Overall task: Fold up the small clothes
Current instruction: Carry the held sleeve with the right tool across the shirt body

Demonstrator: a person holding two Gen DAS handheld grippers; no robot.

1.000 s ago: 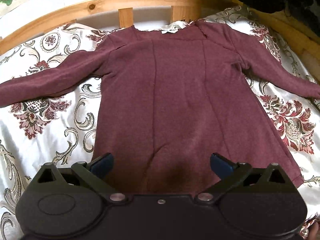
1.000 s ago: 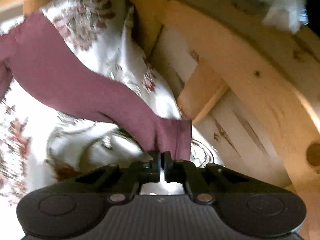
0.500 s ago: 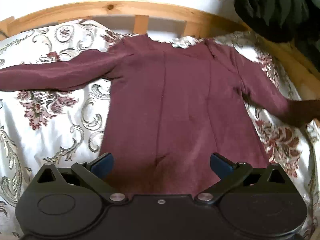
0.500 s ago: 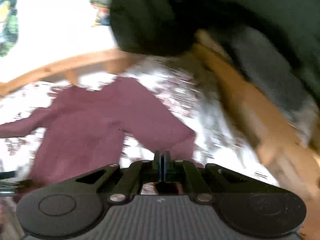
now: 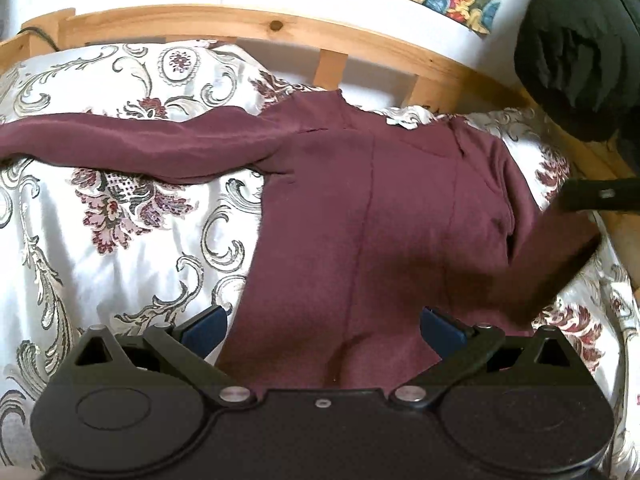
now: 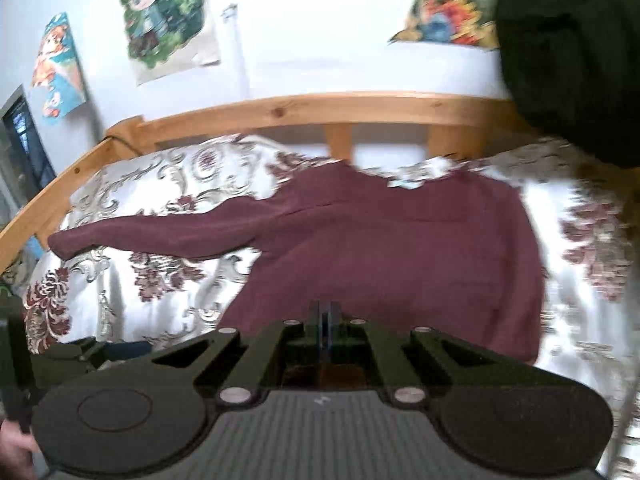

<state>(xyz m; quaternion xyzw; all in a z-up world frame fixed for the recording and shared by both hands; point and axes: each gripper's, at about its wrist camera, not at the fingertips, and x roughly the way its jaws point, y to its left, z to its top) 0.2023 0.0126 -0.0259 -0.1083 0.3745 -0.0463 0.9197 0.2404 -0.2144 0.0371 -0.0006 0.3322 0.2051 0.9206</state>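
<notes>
Maroon long-sleeve top point(image 5: 360, 208) lies flat, front up, on the floral bedspread point(image 5: 120, 240) of a wooden-framed bed point(image 5: 248, 26), neckline toward the headboard rail. Its one sleeve point(image 5: 132, 148) stretches straight out to the left edge of the left wrist view, resting on the spread. The other sleeve point(image 5: 548, 264) is lifted and drawn in over the right side of the body, blurred and in shadow.

Left claw point(image 5: 323, 322) hovers low over the hem area of the top, pointing down and forward; jaws stand wide apart, blue pads either side of the garment's lower middle, nothing between them pressed. Cannot tell whether the tips touch the cloth.

Right claw point(image 6: 325, 312) has its jaws pressed together; maroon cloth shows just under and behind the closed tips, so it reads as pinching the lifted sleeve. From the left wrist view its black body point(image 5: 600, 194) comes in from the right edge, above the right shoulder area of the top. It is angled down toward the top's body; that view is motion-blurred.

Dark bundled fabric point(image 5: 576, 60) sits at the far right corner by the headboard. Cartoon posters point(image 6: 168, 16) hang on the wall. A bit of a hand point(image 6: 14, 446) shows at the lower left of the right wrist view.
</notes>
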